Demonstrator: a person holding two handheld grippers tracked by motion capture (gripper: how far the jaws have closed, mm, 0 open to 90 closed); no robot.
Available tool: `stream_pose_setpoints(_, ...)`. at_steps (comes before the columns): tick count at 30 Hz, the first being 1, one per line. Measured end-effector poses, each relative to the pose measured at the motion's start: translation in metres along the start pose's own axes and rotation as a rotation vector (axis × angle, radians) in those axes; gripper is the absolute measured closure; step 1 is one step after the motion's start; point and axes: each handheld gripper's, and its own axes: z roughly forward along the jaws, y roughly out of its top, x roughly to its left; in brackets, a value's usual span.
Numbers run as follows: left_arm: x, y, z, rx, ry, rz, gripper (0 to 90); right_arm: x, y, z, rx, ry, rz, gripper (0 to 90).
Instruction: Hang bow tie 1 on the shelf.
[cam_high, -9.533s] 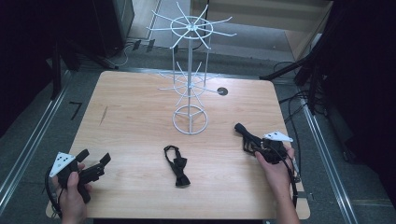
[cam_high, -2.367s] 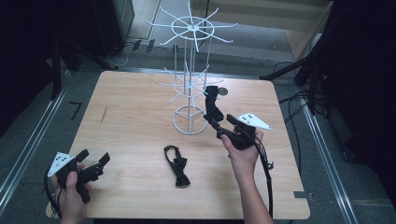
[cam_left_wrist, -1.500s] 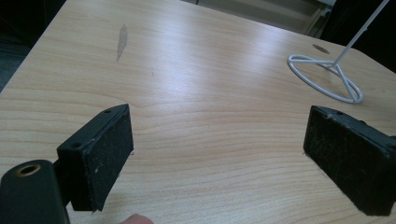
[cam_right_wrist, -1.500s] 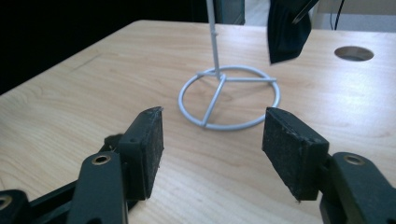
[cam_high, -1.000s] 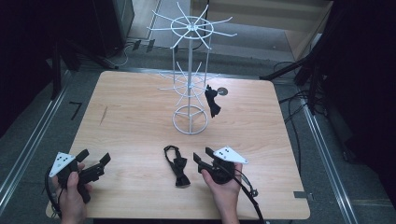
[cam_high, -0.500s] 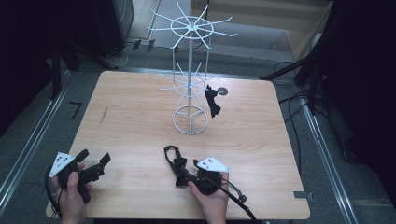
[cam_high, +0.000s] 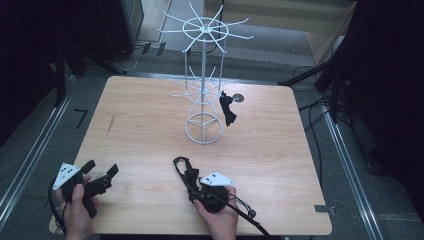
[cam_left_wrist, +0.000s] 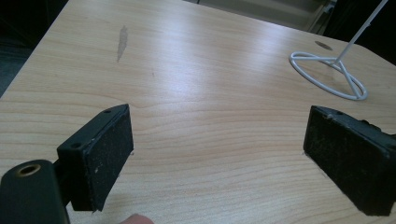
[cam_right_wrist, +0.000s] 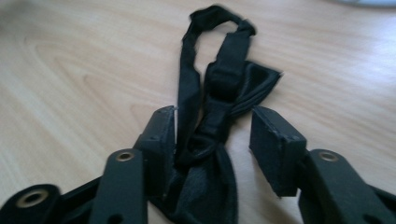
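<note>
Bow tie (cam_high: 186, 172) lies on the table's (cam_high: 140, 130) near edge, under the right gripper (cam_high: 200, 196); another hangs on the rack (cam_high: 202, 95). Left gripper (cam_left_wrist: 217, 154): jaws wide apart, empty. Right gripper view: jaws part-open astride the tie (cam_right_wrist: 210, 140), left pad touching.

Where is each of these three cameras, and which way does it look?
High view: above the person's side, looking forward and down on the table; both hands and tongs show.
Left gripper view: rides the left tongs, facing the rack; both pads show.
Right gripper view: rides the right tongs, facing the bow tie.
Shared: high and right views show the bow tie.
</note>
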Motion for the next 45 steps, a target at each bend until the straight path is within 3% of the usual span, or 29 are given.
stream_pose_setpoints(3,0.0,0.0,0.0,0.001,0.0,-0.002,9.3,0.003,0.0,0.001,0.003,-0.022,-0.03,58.0)
stream_pose_setpoints(7,0.0,0.0,0.0,0.002,-0.003,0.0,9.3,0.013,-0.001,0.003,0.014,-0.097,-0.125,63.3)
stream_pose_setpoints(9,0.0,0.0,0.0,0.003,-0.004,-0.004,9.2,0.015,0.0,0.003,0.015,-0.095,-0.146,67.8)
stream_pose_setpoints(14,0.0,0.0,0.0,0.003,-0.004,-0.005,9.2,0.013,0.0,0.004,0.014,-0.084,-0.129,76.2)
stream_pose_setpoints(19,0.001,0.0,0.0,0.002,-0.005,-0.009,9.2,0.016,0.0,0.003,0.01,-0.093,-0.162,78.1)
stream_pose_setpoints(33,0.001,0.001,0.002,0.011,-0.004,-0.007,9.3,0.014,-0.007,-0.011,-0.154,-0.063,-0.149,78.2)
stream_pose_setpoints(45,0.002,0.001,0.001,0.009,-0.005,-0.014,9.3,0.01,-0.008,-0.016,-0.202,-0.047,-0.119,78.2)
